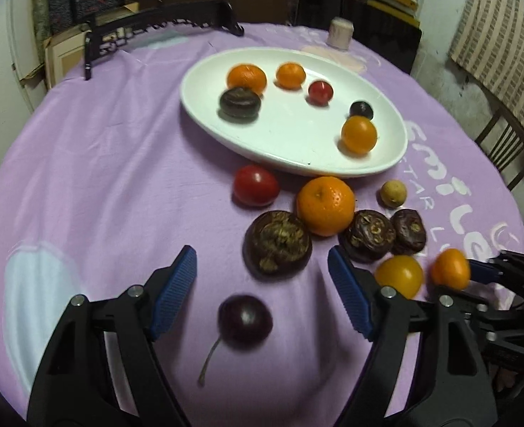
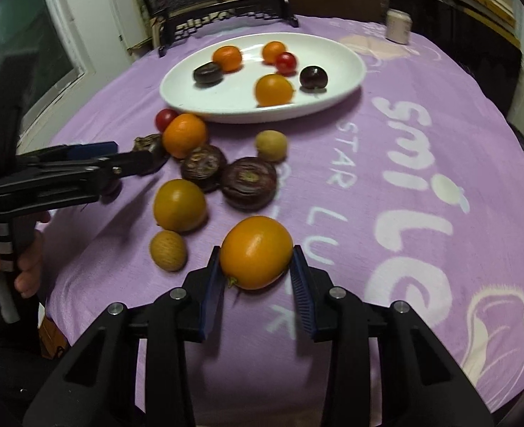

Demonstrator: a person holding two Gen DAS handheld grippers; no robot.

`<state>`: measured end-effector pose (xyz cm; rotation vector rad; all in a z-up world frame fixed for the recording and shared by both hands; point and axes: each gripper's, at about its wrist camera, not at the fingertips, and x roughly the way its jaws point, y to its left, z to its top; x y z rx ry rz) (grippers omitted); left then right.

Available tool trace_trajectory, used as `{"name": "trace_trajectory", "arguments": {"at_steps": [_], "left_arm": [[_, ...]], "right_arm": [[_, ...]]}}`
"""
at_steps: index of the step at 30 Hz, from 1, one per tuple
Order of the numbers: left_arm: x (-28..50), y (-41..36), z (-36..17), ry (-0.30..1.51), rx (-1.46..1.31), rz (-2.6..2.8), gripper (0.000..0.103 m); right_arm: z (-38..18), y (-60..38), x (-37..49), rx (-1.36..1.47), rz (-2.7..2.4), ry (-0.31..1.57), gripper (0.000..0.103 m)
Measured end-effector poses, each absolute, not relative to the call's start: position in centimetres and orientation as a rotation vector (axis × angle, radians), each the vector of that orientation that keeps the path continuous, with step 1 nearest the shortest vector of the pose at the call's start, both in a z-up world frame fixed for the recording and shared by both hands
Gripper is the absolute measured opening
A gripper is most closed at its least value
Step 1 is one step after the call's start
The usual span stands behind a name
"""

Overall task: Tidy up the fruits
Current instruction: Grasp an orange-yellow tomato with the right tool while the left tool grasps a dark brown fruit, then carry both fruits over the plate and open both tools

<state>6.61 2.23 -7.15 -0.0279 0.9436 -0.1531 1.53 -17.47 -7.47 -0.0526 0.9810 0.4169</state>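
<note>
A dark cherry point(image 1: 245, 320) with its stem lies on the purple cloth between the blue pads of my left gripper point(image 1: 262, 252), which stands open and touches nothing. Just beyond its tips sit a brown mangosteen point(image 1: 278, 242), a tangerine point(image 1: 326, 204) and a red tomato point(image 1: 255, 185). My right gripper point(image 2: 256, 249) is shut on an orange-yellow fruit point(image 2: 256, 252), both pads against its sides, low over the cloth. The white oval plate point(image 1: 290, 138) behind holds several fruits. From the right wrist view the left gripper point(image 2: 133, 158) shows side-on at the left.
Loose fruits lie near the right gripper: a yellow one point(image 2: 180, 204), a tan one point(image 2: 168, 251), two dark mangosteens point(image 2: 249, 183). A pale cup point(image 1: 340, 32) and a dark carved stand point(image 1: 155, 32) stand at the table's far edge. A hand point(image 2: 27, 267) grips the left handle.
</note>
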Motion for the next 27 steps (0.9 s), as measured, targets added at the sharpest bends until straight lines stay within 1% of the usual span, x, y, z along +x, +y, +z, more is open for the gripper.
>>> {"name": "trace_trajectory", "arguments": {"at_steps": [1, 2, 3, 5, 8, 13, 20, 27], "left_arm": [[7.0, 2.0, -7.5, 0.957, -0.027, -0.163, 0.065], [7.4, 1.9, -7.8, 0.960, -0.029, -0.169, 0.064], [7.4, 1.8, -7.8, 0.946, -0.023, -0.164, 0.060], [7.4, 1.7, -7.7, 0.952, -0.045, -0.190, 0.042], [6.7, 1.8, -7.1, 0.953, -0.085, -0.213, 0.043], [4.5, 1.4, -5.4, 0.906, -0.093, -0.223, 0.043], [2.4, 0.8, -1.7, 0.826, -0.088, -0.260, 0.043], [5.3, 0.6, 0.7, 0.819, -0.068, -0.238, 0.043]], "right_arm": [[-7.5, -17.6, 1.5, -0.049, 0.414, 0.980, 0.038], [-7.4, -17.8, 1.4, -0.044, 0.413, 0.979, 0.038], [-7.4, -17.9, 1.4, -0.040, 0.415, 0.977, 0.038], [-7.2, -18.0, 1.3, -0.034, 0.421, 0.970, 0.038], [-7.0, -17.9, 1.1, -0.032, 0.432, 0.960, 0.038], [-6.9, -18.2, 1.0, -0.022, 0.433, 0.958, 0.038], [-5.9, -18.2, 1.1, -0.025, 0.449, 0.935, 0.039], [-3.5, -17.0, 3.0, -0.049, 0.476, 0.886, 0.038]]}}
